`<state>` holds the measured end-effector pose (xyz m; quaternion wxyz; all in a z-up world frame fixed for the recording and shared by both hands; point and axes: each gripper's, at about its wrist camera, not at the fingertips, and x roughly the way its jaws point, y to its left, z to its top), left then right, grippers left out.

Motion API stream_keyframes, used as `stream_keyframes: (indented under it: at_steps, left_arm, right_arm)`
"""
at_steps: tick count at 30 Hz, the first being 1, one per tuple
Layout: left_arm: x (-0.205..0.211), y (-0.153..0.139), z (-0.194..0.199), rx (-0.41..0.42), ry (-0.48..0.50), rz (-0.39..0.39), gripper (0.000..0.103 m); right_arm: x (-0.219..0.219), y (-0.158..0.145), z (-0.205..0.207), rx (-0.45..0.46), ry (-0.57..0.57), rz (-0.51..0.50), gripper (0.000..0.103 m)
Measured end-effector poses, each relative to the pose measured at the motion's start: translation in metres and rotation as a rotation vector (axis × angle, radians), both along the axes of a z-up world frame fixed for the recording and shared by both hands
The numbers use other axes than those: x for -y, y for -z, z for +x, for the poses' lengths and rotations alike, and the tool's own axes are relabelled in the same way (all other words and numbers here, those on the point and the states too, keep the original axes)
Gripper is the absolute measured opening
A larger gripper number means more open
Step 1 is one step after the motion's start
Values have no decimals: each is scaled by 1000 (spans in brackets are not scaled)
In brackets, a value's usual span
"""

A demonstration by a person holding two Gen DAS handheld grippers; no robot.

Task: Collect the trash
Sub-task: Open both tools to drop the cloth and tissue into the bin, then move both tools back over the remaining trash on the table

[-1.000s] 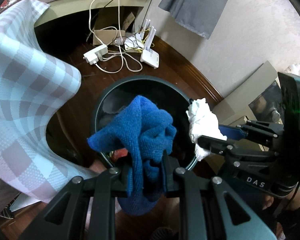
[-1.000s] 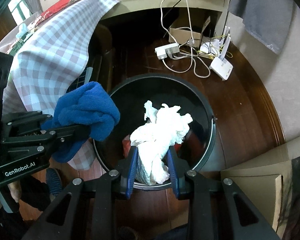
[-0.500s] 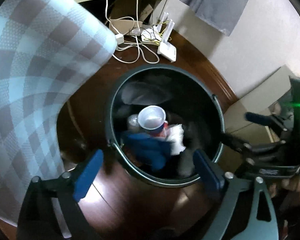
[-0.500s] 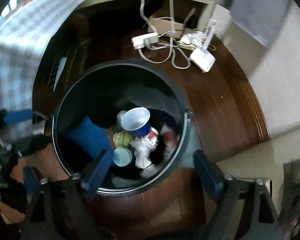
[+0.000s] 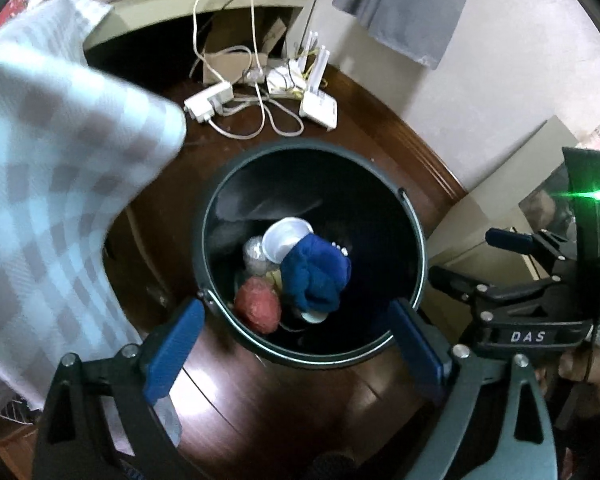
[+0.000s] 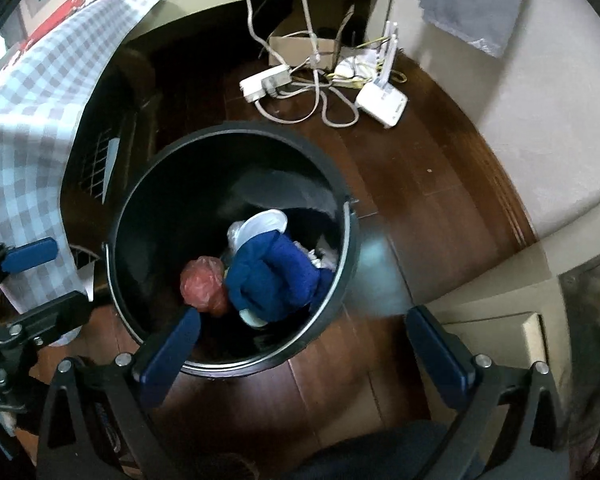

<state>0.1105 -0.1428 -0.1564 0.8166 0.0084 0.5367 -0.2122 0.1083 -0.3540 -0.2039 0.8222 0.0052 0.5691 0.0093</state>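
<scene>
Bin (image 5: 414, 248) on dark wood floor (image 5: 268, 408): blue cloth (image 5: 314, 270) lies inside on the heap, touching a white cup (image 5: 284, 238) and beside a red wad (image 5: 258, 304). Left gripper (image 5: 296, 344) hangs above the bin's near rim, jaws wide, empty, the cloth below and between its fingers. Right gripper (image 6: 304, 346) likewise wide and empty over the bin's near rim (image 6: 332, 292); checked cloth (image 5: 40, 184) hangs left of the bin.

Both wrist cameras look steeply down from just above the round black plastic bin (image 5: 414, 240) (image 6: 350, 240) standing on the dark wooden floor (image 5: 268, 396) (image 6: 432, 200). The left view sits left of it, beside the grey checked cloth (image 5: 52, 184); the right view sits opposite. Both share the bin's inside and the white power strip (image 5: 208, 102) (image 6: 265, 82) by the far wall.
</scene>
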Motion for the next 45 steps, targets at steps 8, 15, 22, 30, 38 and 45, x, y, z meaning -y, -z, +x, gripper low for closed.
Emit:
stream_keyframes:
  at_steps: [8,15,22,30,38,45]
  left_arm:
    - [-3,-22,-6,40,-15,-16,94]
    - [-12,-52,-18,94,-39,-38,94]
    - [-30,-86,-29,177,-73,-65,94]
    - [-70,-106,-30,239,-152,-64,94]
    - [-112,-109,-32,262,-242,-65,94]
    - [-182,-124,-24,325,-390,-76,94]
  right_arm:
    - [3,-31,-7,47,-2,-17,103]
    - [-6,-65,-16,109,-30,-16,103]
    - [-27,-104,-18,194,-80,-34,103]
    - [-61,-137,-16,264,-151,-39,103]
    - [-104,-157,-12,304,-232,-36,103]
    - [-163,-180,5,389,-311,13,103]
